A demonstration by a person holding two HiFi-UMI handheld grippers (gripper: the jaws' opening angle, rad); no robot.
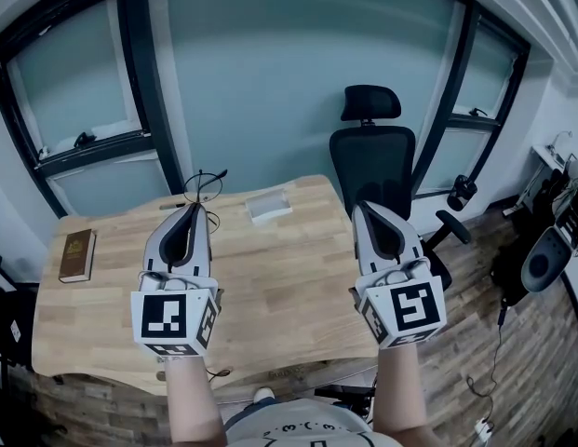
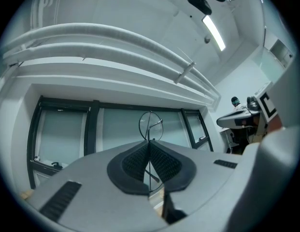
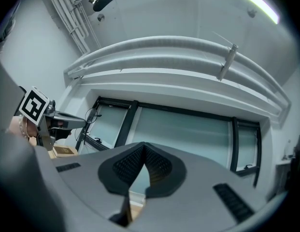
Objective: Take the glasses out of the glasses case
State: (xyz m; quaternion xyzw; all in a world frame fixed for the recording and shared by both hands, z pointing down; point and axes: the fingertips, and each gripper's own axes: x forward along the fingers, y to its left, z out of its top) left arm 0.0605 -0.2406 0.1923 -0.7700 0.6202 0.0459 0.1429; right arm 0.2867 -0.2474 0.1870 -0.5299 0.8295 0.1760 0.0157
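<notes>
The glasses [image 1: 206,182], one thin dark wire pair, are pinched in the closed jaws of the left hand-held gripper [image 1: 197,205] and stick up from its tip, raised clear of the counter [image 1: 289,277]. In the left gripper view one round lens rim stands just above the pads, with a temple running down between them. The right hand-held gripper [image 1: 360,207] is level with the left one and well apart from it; its jaws are together with nothing in them.

The counter is pale wood with rounded corners. One glasses case [image 1: 268,207], light-coloured, lies on it beyond the two hand-held grippers and between them, nearer the left; what it holds cannot be made out. One brown book [image 1: 76,254] lies far out to the left of the left hand-held gripper. One black office chair [image 1: 373,153] stands just past the right hand-held gripper, on a wood-patterned floor [image 1: 512,361]. Dark-framed windows [image 1: 79,82] line the far wall.
</notes>
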